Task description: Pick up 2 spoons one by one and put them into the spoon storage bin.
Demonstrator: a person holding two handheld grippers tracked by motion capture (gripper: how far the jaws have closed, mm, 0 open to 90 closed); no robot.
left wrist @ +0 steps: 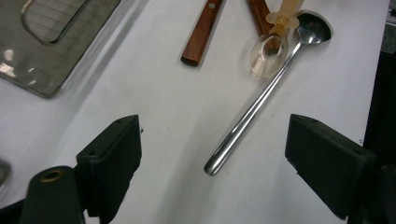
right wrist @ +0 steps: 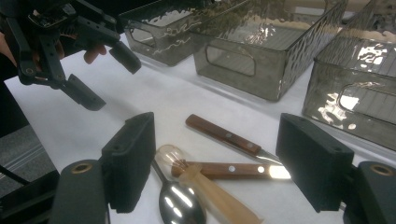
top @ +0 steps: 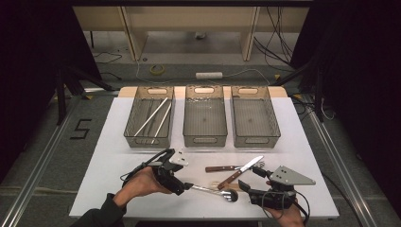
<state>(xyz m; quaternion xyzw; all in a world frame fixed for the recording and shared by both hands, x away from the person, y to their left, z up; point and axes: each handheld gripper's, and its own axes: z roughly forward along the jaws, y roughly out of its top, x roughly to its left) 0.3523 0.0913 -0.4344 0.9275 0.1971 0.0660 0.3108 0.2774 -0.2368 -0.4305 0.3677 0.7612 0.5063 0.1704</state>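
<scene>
A metal spoon (top: 215, 191) lies near the table's front edge, bowl to the right. My left gripper (top: 185, 184) is open and low over its handle; in the left gripper view the handle end (left wrist: 219, 161) lies between the spread jaws of the left gripper (left wrist: 215, 128). Two wooden-handled knives (top: 222, 168) (top: 241, 171) and a translucent amber plastic spoon (left wrist: 270, 51) lie by the metal spoon's bowl. My right gripper (top: 250, 178) is open just right of them. In the right gripper view, the right gripper (right wrist: 219, 135) looks at the knives, the spoon bowl (right wrist: 180, 203) and the left gripper (right wrist: 114, 84).
Three smoky clear trays stand in a row at the back: left (top: 147, 140), middle (top: 205, 139), right (top: 255, 140). The left one holds white chopsticks (top: 153, 116). The white table top (top: 113, 142) is bare to the left. Floor and cables lie beyond.
</scene>
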